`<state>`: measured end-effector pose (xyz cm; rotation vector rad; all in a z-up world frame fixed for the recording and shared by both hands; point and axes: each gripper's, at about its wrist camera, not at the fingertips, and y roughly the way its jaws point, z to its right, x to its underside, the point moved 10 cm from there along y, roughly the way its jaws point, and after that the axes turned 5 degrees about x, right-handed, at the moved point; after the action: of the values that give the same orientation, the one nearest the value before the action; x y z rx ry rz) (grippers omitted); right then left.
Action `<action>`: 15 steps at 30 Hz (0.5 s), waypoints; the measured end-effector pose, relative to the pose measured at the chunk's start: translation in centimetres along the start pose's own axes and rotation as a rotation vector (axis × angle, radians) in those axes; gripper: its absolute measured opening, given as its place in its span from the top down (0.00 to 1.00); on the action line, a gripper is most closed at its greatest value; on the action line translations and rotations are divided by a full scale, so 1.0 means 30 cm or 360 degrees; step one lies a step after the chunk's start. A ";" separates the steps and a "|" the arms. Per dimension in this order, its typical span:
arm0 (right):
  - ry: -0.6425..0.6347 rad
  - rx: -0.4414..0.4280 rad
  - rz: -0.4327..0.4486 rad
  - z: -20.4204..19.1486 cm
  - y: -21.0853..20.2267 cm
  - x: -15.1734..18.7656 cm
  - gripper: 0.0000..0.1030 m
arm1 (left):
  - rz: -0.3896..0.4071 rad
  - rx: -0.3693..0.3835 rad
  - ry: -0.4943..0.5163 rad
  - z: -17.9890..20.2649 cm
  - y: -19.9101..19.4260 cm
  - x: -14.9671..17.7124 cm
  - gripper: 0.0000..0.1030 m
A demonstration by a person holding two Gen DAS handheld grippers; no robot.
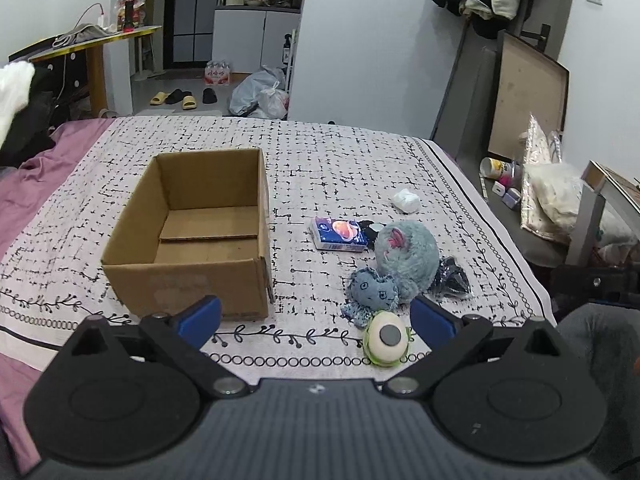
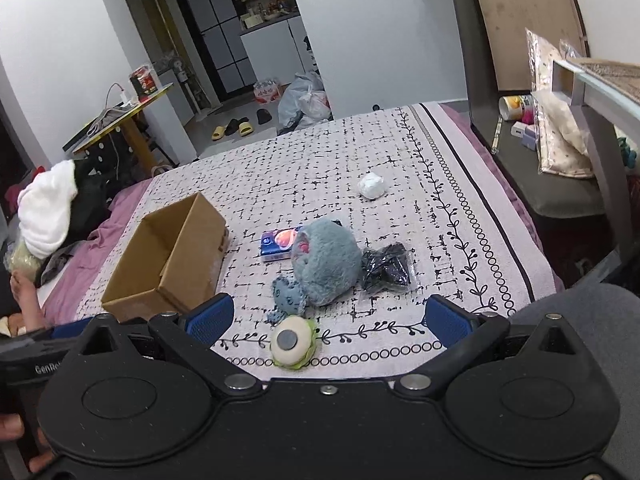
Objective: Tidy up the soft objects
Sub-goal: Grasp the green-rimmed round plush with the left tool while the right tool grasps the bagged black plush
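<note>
An empty cardboard box [image 1: 192, 232] [image 2: 168, 260] stands open on the patterned bed cover. To its right lie a round grey-blue plush [image 1: 406, 254] [image 2: 326, 260], a small blue octopus plush [image 1: 374, 290] [image 2: 288, 294], a cream and green one-eyed toy [image 1: 386, 338] [image 2: 290, 344], a blue tissue pack [image 1: 338, 234] [image 2: 276, 244], a black bagged item [image 1: 452, 276] [image 2: 386, 268] and a white soft ball [image 1: 406, 200] [image 2: 372, 186]. My left gripper [image 1: 316, 320] is open and empty, above the bed's near edge. My right gripper [image 2: 328, 320] is open and empty, just short of the one-eyed toy.
The bed cover [image 1: 320, 152] ends at the right beside a dark bench [image 2: 560, 184] with bottles and bags. Clothes are piled at the left [image 2: 48, 208]. A yellow-edged table [image 1: 96, 40] and a doorway lie beyond the bed.
</note>
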<state>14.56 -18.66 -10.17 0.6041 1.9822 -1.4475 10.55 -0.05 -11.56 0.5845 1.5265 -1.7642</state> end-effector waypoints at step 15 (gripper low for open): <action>0.0042 -0.0055 -0.0149 0.059 0.201 -0.028 0.15 | -0.0052 0.0034 -0.0079 0.049 0.182 0.021 0.09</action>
<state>19.54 -18.54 -14.06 0.5241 2.0763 -1.4641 14.49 -1.82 -15.26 0.5251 1.4926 -1.8086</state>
